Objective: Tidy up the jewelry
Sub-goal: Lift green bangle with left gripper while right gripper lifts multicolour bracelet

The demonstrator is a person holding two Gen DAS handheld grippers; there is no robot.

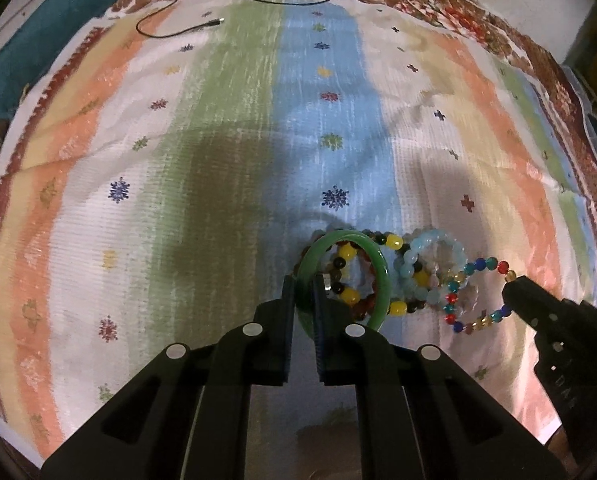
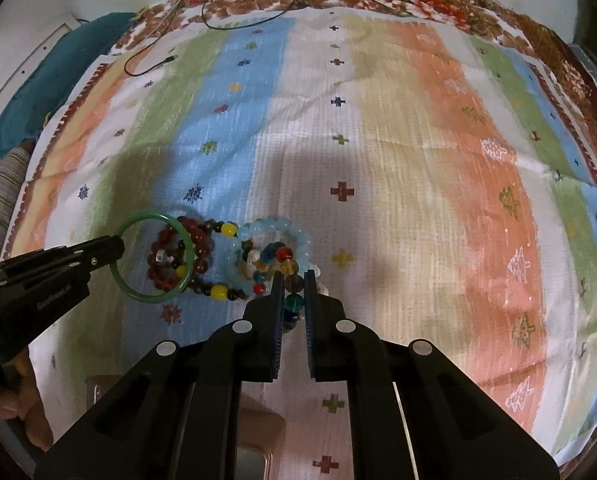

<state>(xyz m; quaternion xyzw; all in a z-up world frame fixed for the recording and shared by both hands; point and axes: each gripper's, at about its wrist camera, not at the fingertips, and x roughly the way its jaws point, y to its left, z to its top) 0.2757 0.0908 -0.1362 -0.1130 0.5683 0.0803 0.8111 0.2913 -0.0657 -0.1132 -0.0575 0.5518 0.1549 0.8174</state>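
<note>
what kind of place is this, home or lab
Most likely a home, perhaps a bed or low table: a striped patterned cloth with a floral border covers the surface, a loose charging cable lies on it, and a teal fabric sits beside.

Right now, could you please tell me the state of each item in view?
Green bangle: gripped by left tool.
Multicolored bead bracelet: gripped by right tool.
Light blue bracelet: lying on cloth.
Dark red bracelet: lying on cloth.

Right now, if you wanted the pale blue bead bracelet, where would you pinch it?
Probably the far arc of the pale blue bracelet, from above, one finger inside the ring. That stretch lies bare; its near side is tangled with the multicoloured bracelet.
</note>
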